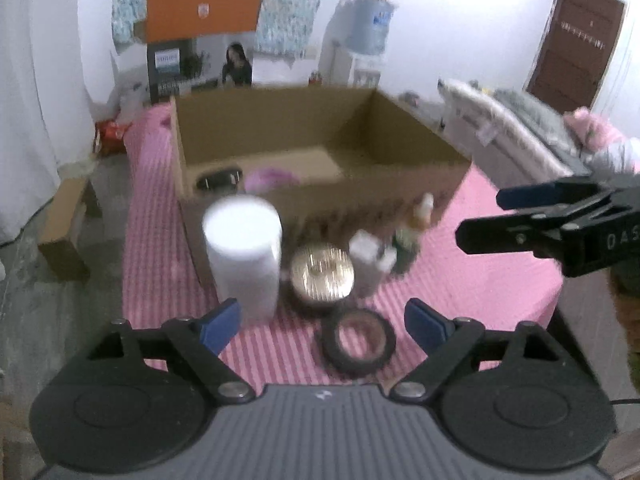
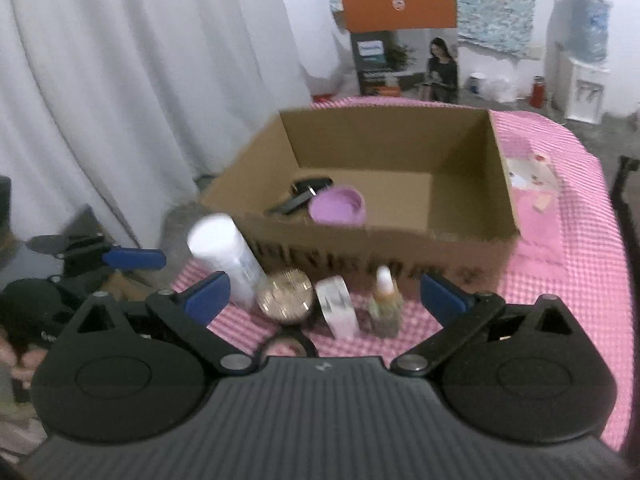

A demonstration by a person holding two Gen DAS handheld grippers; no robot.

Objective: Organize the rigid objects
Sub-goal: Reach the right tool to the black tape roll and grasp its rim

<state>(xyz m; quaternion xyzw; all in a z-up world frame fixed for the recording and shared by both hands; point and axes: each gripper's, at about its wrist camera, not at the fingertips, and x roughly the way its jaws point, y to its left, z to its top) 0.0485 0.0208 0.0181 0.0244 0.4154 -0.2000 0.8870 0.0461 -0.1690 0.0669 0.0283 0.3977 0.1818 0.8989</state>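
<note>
A black tape ring (image 1: 355,339) lies nearest, flat on the pink striped cloth (image 1: 472,280), just ahead of the left gripper (image 1: 324,320). That gripper's blue-padded jaws stand wide apart with nothing between them. The right gripper (image 2: 324,294) is likewise released and empty; from the left wrist view it shows at the right edge, hanging over the cloth's right side.

Just beyond the ring stands a row of loose things along the near wall of the cardboard box (image 1: 360,196): a tall white can (image 1: 242,248) at the left, a round gold-topped tin (image 1: 322,272) beside it, a small white box (image 1: 370,262) next, and a small dropper bottle (image 1: 412,240) at the right end. All are blurred, so finer detail cannot be told.

Inside the box, at its near left part, lie a black plug-like thing (image 2: 304,194) and a purple lid or bowl (image 2: 338,210). The rest of the box floor is bare.

As a judgement, the sorting is early: two things are in the box and five wait outside. Neither gripper holds anything, so the next pick is open; the tape ring sits closest to the left gripper, and the bottle and white box lie nearer the right one.
</note>
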